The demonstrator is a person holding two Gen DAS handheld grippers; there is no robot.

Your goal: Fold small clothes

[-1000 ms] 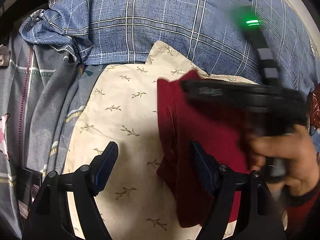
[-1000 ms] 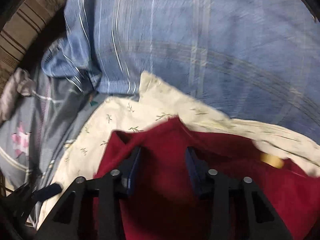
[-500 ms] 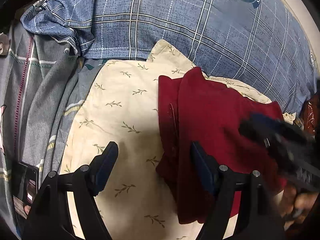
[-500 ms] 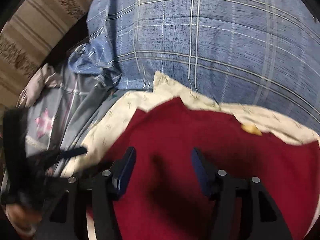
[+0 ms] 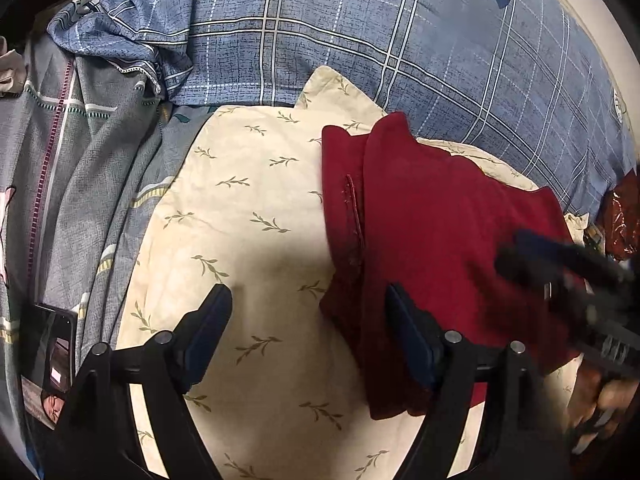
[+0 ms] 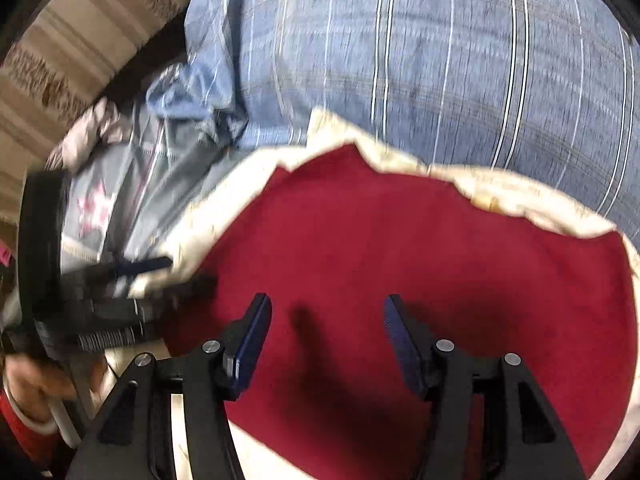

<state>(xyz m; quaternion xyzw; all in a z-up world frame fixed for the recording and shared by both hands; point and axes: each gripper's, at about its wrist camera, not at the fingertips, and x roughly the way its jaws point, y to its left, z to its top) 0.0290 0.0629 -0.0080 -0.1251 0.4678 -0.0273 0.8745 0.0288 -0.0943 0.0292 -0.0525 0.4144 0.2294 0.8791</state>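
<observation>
A dark red garment lies folded on a cream pillow with a leaf print. My left gripper is open and empty, hovering over the pillow with its right finger at the garment's left edge. My right gripper is open and empty, held just above the middle of the red garment. The right gripper also shows blurred at the right of the left wrist view. The left gripper shows blurred at the left of the right wrist view.
A blue plaid quilt lies behind the pillow. A grey patterned sheet lies to the left. A dark phone rests on the sheet at the lower left. A striped wall stands beyond.
The right gripper has drawn back from over the garment's left part toward the right and lifted. The garment lies flat and folded. The left gripper has barely moved.
</observation>
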